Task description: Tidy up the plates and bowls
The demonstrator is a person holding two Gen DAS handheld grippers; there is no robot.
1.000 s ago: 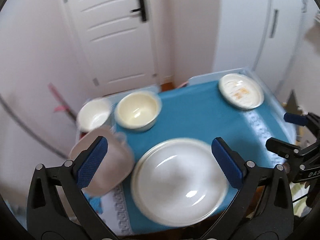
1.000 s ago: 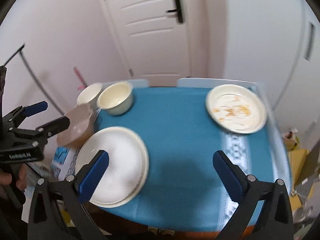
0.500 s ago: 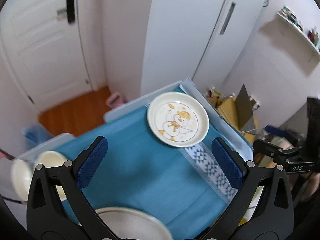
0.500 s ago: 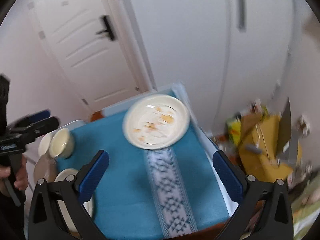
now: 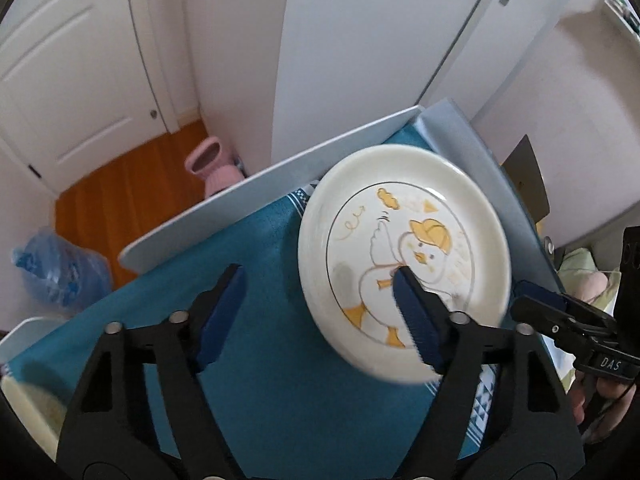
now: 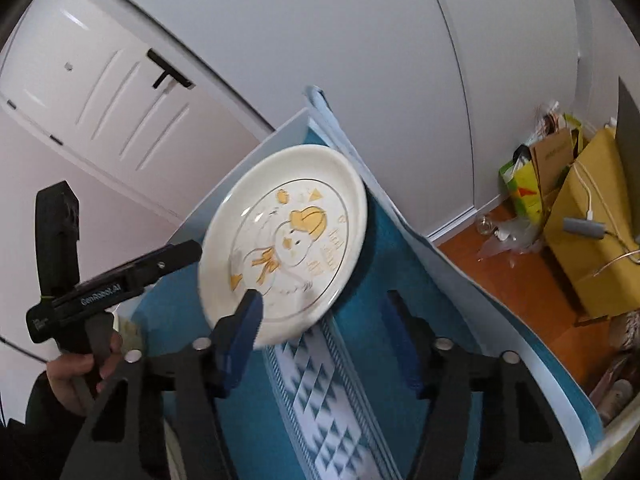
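Duck plate [image 5: 404, 256] near rim blurred, tool-hidden.

Home interior: paneled door [image 5: 60, 80] and wood floor [image 5: 120, 184] showing; teal tablecloth [image 5: 280, 380] covering table; duck-print plate [image 5: 404, 256]; pink slippers [image 5: 216, 168], paper bags [image 6: 588, 216] lying about.

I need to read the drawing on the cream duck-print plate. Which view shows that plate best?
The left wrist view: the cream duck-print plate appears large and nearly face-on, though one blue finger pad covers its lower part. The right wrist view shows it tilted, smaller, slightly blurred.
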